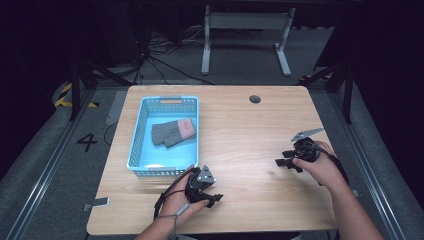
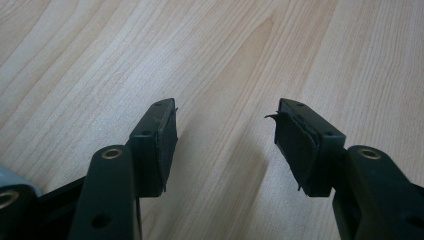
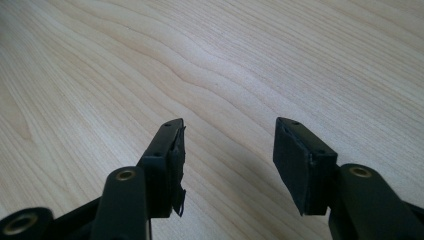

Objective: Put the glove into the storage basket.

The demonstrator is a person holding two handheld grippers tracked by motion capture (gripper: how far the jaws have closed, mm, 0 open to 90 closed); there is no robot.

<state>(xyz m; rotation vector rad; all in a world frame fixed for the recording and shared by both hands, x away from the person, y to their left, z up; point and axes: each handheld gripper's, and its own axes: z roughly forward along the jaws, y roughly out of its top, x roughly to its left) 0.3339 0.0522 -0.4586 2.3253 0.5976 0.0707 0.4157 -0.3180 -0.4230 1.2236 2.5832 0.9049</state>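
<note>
A light blue plastic basket [image 1: 137, 131] stands on the left part of the wooden table [image 1: 250, 125]. Inside it lies a pair of grey gloves [image 1: 170, 133] with a pink cuff. My left gripper [image 1: 216, 198] rests low over the table near the front edge, just right of the basket's near corner; in the left gripper view [image 2: 225, 132] its jaws stand apart over bare wood. My right gripper [image 1: 281, 162] sits at the right side of the table, pointing left; in the right gripper view [image 3: 227, 145] its jaws are also apart with nothing between them.
A round dark grommet [image 1: 255, 99] is set in the table near its far edge. Beyond the table stand white desk legs [image 1: 206, 45] and loose cables [image 1: 150, 55] on the grey floor. A "4" marking [image 1: 87, 142] lies on the floor at left.
</note>
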